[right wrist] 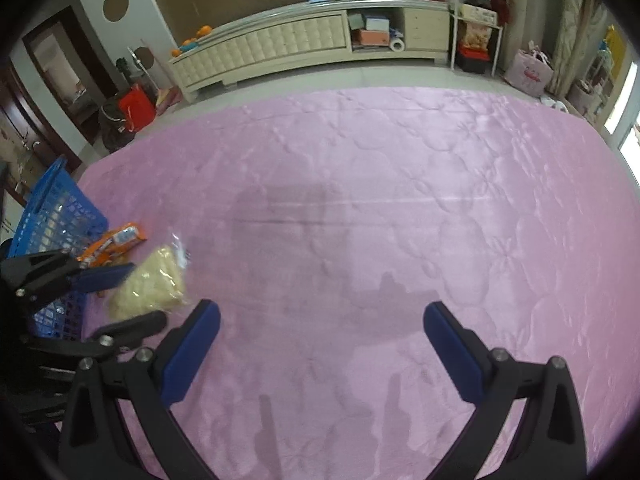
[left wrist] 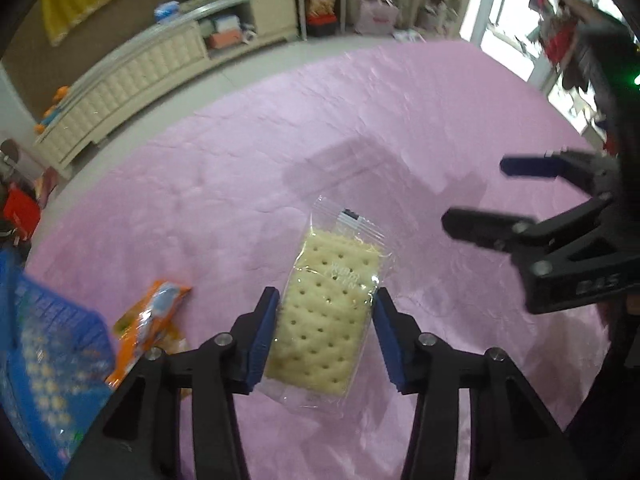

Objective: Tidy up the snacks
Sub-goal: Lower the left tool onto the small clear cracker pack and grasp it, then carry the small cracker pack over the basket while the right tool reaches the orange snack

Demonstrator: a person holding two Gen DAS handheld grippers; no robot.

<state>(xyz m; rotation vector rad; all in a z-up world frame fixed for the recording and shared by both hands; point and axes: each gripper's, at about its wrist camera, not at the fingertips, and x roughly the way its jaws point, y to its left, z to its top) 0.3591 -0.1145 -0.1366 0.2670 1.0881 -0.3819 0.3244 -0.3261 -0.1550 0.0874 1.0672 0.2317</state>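
My left gripper (left wrist: pixel 326 334) has its blue fingers (left wrist: pixel 264 332) clamped on either long side of a cracker packet (left wrist: pixel 324 312), a clear wrapper with a pale, dotted cracker inside. The packet hangs between the fingers above the pink quilted bed cover (left wrist: pixel 280 152), its far end sticking out beyond the fingertips. In the right wrist view the same packet (right wrist: pixel 150 286) shows at the lower left, blurred, held in that gripper (right wrist: pixel 120 296).

Just left of it, an orange snack packet (left wrist: pixel 154 312) lies on the cover, close to a blue plastic basket (left wrist: pixel 48 344) at the bed's left edge. Something pale shows through the basket's lattice, but I cannot tell what it is.

My right gripper (right wrist: pixel 322 346) has its fingers (right wrist: pixel 192 352) spread wide with nothing between them, pointing down at bare pink cover (right wrist: pixel 400 200). From the left wrist view it (left wrist: pixel 476 196) sits off to the right, well apart from the cracker packet.
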